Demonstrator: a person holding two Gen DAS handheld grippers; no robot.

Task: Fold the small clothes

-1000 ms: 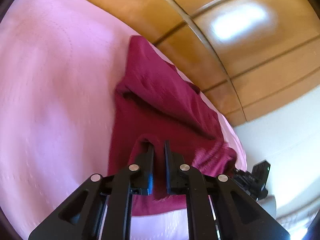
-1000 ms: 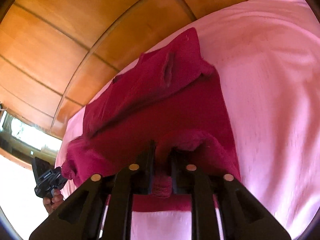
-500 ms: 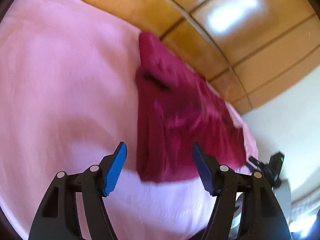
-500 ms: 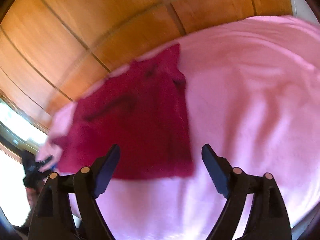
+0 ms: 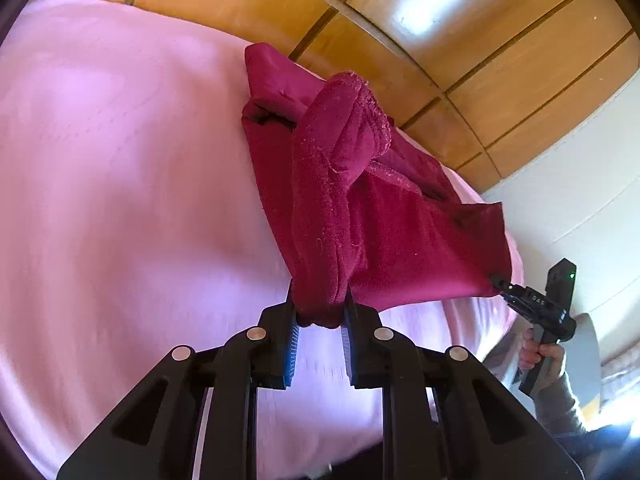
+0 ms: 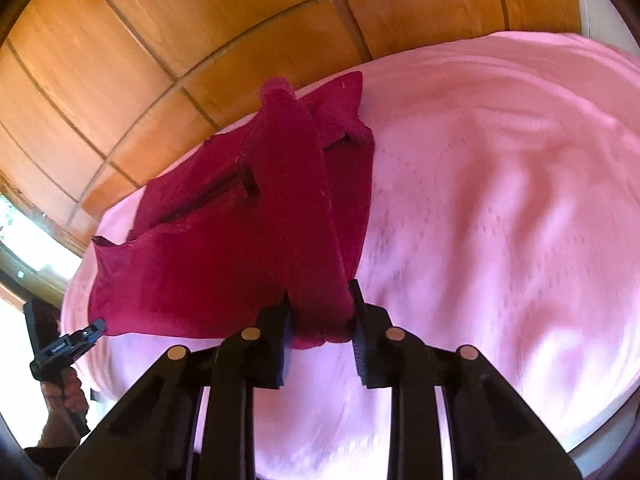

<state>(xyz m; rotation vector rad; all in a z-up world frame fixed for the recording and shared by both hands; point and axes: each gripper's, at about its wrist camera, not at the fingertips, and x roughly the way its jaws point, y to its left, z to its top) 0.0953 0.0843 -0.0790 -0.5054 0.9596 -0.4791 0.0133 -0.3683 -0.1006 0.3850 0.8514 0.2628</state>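
Clothes, one dark red piece (image 5: pixel 404 236), hang above the pink bed (image 5: pixel 120 200), with the left tongs (image 5: pixel 319 320) and right tongs (image 6: pixel 320 330) each pinching a thick bunch that might slip out and mess up the fold.

A pink bedsheet (image 5: pixel 120 200) is spread over the bed and is lightly wrinkled. Behind the sheet, a wall of orange-brown wooden panels (image 6: pixel 180 40) divided by dark grooves is seen, and a bright patch of light (image 5: pixel 436 4) is reflected on it. Beside the panels a white wall (image 5: pixel 580 184) is seen, and a bright window (image 6: pixel 24 236) is glimpsed at the sheet's far edge.
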